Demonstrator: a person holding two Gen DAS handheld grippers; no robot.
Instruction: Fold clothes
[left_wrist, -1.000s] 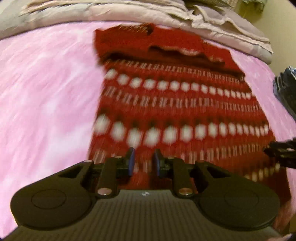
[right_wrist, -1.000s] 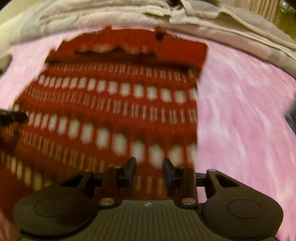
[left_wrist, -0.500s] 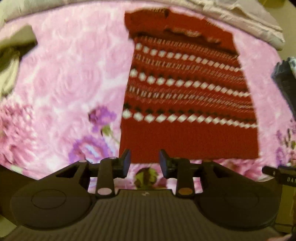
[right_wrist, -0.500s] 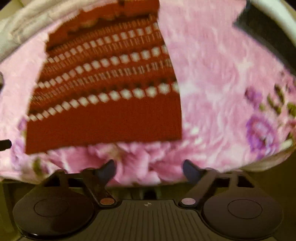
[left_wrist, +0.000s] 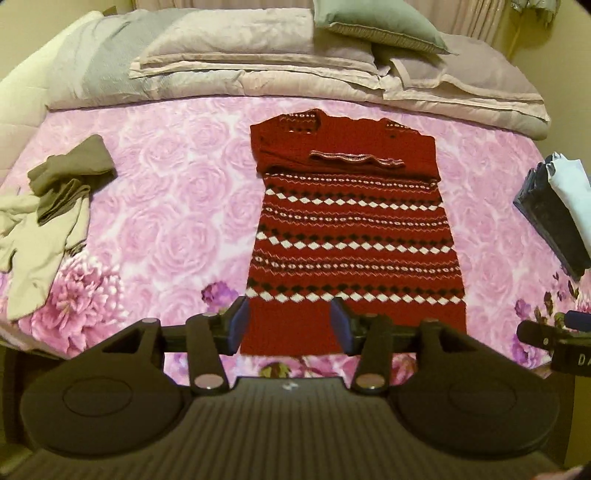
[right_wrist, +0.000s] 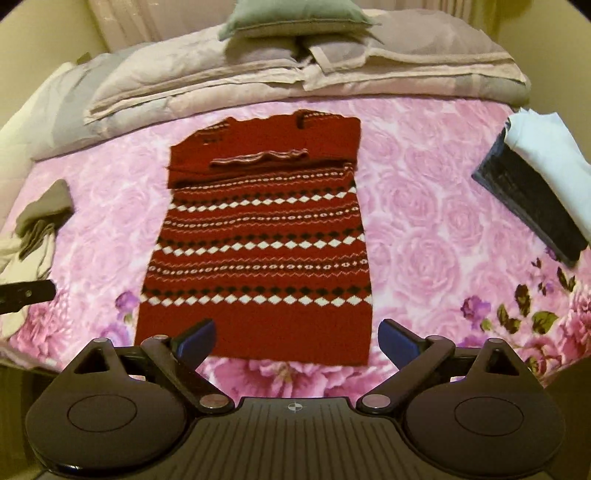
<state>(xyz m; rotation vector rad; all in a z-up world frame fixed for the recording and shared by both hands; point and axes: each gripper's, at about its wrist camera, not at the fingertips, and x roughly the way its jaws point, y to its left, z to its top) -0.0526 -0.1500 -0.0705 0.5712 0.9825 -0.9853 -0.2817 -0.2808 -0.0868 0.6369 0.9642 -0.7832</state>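
My left claw (left_wrist: 287, 323) hangs above the bed (left_wrist: 177, 192), partly spread with nothing between its pads, having just been opening. My right claw (right_wrist: 296, 341) gapes wide and empty, also just opened. The red patterned sweater (right_wrist: 258, 243) lies flat on the pink floral cover, sleeves folded across its chest.

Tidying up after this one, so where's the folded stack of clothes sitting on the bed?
The folded stack lies at the right edge of the pink floral blanket in both views, apart from the red sweater.
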